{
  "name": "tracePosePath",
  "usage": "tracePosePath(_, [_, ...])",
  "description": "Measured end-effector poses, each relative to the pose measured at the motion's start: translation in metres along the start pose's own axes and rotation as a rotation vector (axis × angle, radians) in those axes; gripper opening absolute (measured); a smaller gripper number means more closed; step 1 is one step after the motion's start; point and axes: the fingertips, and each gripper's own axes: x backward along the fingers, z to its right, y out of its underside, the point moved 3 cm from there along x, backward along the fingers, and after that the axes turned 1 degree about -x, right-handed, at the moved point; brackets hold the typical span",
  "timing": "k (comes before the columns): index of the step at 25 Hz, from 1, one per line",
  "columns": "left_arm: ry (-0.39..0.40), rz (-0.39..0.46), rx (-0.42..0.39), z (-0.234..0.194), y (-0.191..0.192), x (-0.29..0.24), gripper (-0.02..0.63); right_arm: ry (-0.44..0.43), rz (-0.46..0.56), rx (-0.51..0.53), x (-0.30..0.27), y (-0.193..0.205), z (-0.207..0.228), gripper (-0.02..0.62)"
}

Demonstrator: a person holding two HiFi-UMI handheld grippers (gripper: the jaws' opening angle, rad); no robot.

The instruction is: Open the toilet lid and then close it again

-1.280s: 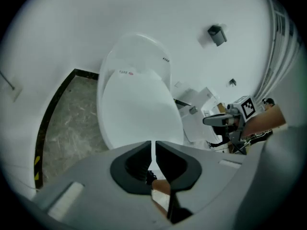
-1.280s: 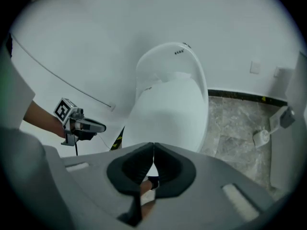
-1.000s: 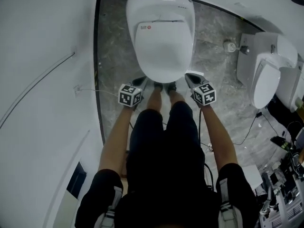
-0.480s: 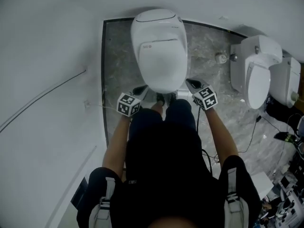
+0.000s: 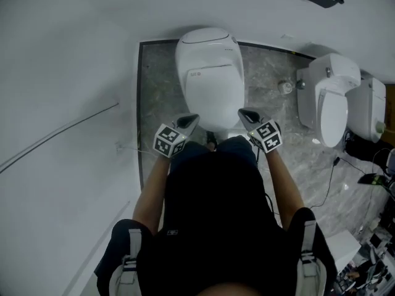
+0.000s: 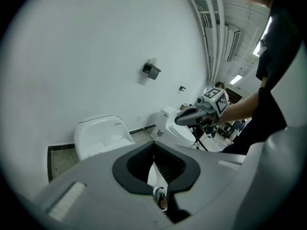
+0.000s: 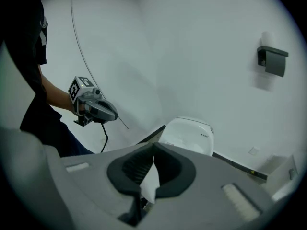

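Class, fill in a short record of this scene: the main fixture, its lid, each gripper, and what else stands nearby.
Main fixture: white toilet on a grey marbled floor
Lid: toilet lid down
Left gripper: jaws together, empty, held in the air off the toilet
Right gripper: jaws together, empty, also off the toilet
Nearby: second toilet to the right; black wall fitting

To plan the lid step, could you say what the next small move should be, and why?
Probably lower the right gripper toward the front edge of the toilet lid: the lid lies closed, and this gripper and the left gripper hover shut and empty on either side of its front end.
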Motion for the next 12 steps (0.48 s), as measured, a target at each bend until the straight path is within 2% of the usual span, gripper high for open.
tracePosePath(5, [0.007, 0.050, -0.030, -0.006, -0.025, 0.002, 0.009, 0.007, 0.053, -0.017, 0.005, -0.024, -0.002, 0.003])
tracePosePath(12, [-0.024, 0.097, 0.039, -0.019, -0.032, 0.014, 0.009, 0.009, 0.051, 0.012, -0.004, -0.044, -0.007, 0.003])
